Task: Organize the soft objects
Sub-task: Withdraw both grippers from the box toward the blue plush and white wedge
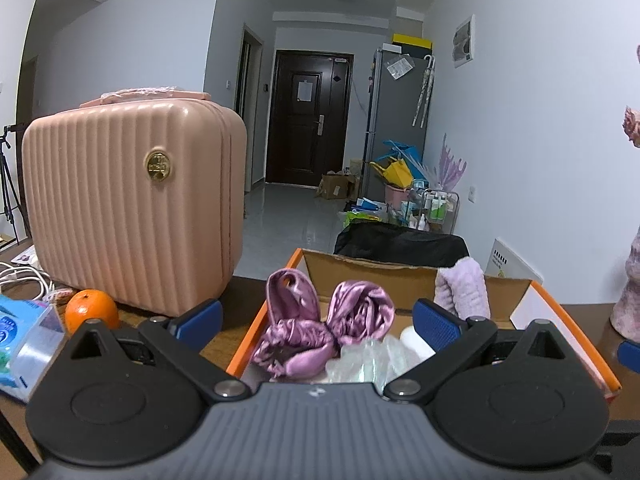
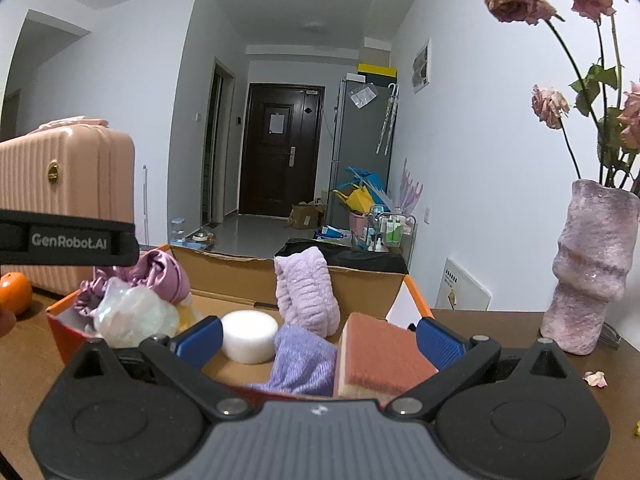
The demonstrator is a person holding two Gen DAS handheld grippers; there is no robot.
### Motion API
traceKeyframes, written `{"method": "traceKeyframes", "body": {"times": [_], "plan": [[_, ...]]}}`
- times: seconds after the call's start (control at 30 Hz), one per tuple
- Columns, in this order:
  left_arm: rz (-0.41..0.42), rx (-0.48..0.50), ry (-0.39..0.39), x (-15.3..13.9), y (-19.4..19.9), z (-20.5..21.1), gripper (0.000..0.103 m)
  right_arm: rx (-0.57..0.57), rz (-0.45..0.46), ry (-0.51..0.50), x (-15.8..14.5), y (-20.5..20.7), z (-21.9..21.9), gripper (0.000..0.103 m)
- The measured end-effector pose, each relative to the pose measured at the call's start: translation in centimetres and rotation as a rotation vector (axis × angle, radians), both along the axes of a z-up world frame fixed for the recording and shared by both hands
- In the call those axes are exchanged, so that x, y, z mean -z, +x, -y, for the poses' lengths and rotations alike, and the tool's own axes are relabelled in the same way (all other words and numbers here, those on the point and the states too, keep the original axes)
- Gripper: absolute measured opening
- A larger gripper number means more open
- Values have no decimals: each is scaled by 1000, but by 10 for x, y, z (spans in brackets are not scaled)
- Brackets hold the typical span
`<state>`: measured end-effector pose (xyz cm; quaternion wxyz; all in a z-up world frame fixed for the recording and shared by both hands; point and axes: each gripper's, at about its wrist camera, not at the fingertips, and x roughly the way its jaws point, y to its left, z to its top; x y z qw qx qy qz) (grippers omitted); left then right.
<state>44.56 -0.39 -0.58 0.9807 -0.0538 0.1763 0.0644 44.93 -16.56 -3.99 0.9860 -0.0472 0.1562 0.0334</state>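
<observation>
An orange-edged cardboard box [image 1: 280, 292] [image 2: 416, 292] sits on the brown table. It holds a purple satin cloth [image 1: 320, 324] [image 2: 160, 272], a clear crinkled plastic piece [image 1: 360, 356] [image 2: 132, 312], a fluffy lilac band [image 1: 464, 292] [image 2: 304, 292], a white round puff [image 2: 250, 334], a lavender knit cloth [image 2: 304, 364] and a pink-topped sponge [image 2: 380, 360]. My left gripper [image 1: 318, 320] stands open over the box's near left side, nothing between its fingers. My right gripper [image 2: 320, 334] hangs open over the near right side, also empty.
A pink ribbed case [image 1: 132, 208] stands left of the box, with an orange [image 1: 91, 310] and a blue wipes pack [image 1: 24, 344] in front. A pink vase of dried roses [image 2: 588, 264] stands to the right. The left gripper's strap [image 2: 68, 240] crosses the right view.
</observation>
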Motion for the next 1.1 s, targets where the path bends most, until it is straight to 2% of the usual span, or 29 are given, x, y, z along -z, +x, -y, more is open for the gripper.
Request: {"method": "traceKeyframes", "body": {"times": [0.43,1.1], "plan": [[-6,36,25,5,-48,-4,103,-10,-8,-36,7,-47,6,103],[-58,78,50,17,-117,-4,103,-28,-29,-69,12,-126,29,103]]}}
